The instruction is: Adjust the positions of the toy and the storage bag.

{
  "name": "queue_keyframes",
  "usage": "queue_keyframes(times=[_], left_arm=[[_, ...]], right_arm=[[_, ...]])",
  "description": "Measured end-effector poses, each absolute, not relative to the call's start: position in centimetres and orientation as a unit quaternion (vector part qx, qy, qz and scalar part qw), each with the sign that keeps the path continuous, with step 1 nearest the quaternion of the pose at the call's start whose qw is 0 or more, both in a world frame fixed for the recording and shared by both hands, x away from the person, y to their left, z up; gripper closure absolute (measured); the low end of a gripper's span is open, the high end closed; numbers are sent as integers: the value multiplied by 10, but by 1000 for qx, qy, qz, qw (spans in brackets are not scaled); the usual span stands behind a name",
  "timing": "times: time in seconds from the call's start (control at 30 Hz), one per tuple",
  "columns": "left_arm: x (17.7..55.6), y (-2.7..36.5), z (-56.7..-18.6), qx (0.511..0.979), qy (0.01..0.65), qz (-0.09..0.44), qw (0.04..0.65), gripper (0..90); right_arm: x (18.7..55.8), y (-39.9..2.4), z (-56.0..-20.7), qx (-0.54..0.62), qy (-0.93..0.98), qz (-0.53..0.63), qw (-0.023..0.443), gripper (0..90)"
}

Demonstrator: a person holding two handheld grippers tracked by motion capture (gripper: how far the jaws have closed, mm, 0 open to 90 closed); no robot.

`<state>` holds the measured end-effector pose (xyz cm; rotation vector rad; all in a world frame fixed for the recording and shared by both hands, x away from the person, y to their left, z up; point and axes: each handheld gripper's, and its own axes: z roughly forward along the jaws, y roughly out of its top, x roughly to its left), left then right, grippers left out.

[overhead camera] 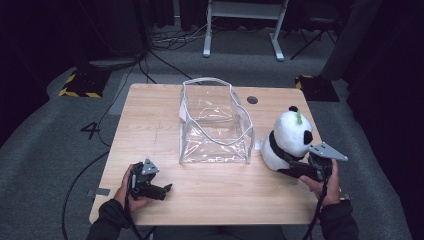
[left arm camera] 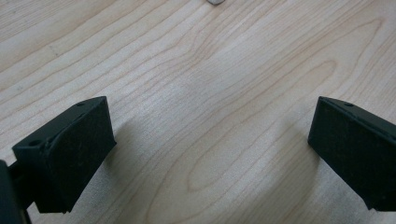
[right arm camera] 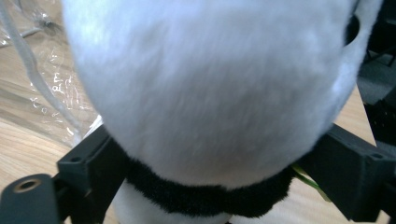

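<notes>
A white and black panda plush point(overhead camera: 287, 132) sits upright near the right edge of the wooden table point(overhead camera: 150, 115). My right gripper point(overhead camera: 289, 170) reaches it from the front right; in the right gripper view the jaws stand wide on either side of the panda point(right arm camera: 210, 84) at its black band, touching the fur, and the gripper point(right arm camera: 210, 179) is open. A clear plastic bag point(overhead camera: 215, 125) stands open-topped at the table's middle, and its edge point(right arm camera: 42, 93) shows behind the panda. My left gripper point(overhead camera: 167, 189) rests at the front left, open point(left arm camera: 208, 140) over bare wood.
A small white tab point(overhead camera: 258, 145) lies between the bag and the panda. A round cable hole point(overhead camera: 252, 99) sits at the table's back right. Cables, a white desk frame point(overhead camera: 240, 30) and black-yellow marked blocks point(overhead camera: 80, 82) are on the grey floor beyond.
</notes>
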<state>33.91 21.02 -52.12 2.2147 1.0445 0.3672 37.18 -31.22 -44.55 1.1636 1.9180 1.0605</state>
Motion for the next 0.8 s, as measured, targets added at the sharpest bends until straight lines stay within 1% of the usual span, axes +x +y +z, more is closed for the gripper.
queue_keyframes(times=[0.1,0.13,0.2,0.47,0.63,0.7,0.8], left_arm=[[339,210,-521,845,399,140,327,5],[339,210,-521,845,399,140,327,4],[339,210,-521,845,399,140,327,5],[339,210,-521,845,399,140,327,5],[339,210,-521,845,399,140,327,5],[339,210,-521,845,399,140,327,5],[339,210,-521,845,399,140,327,5]], right_arm=[[379,-311,-449,437,737,407,317,96],[384,-311,-451,438,740,411,302,100],[388,-310,-452,438,751,401,288,96],[401,-306,-452,434,766,387,273,94],[407,-304,-458,420,776,387,267,92],[411,-299,-462,416,781,380,270,116],[413,-298,-462,416,781,377,272,218]])
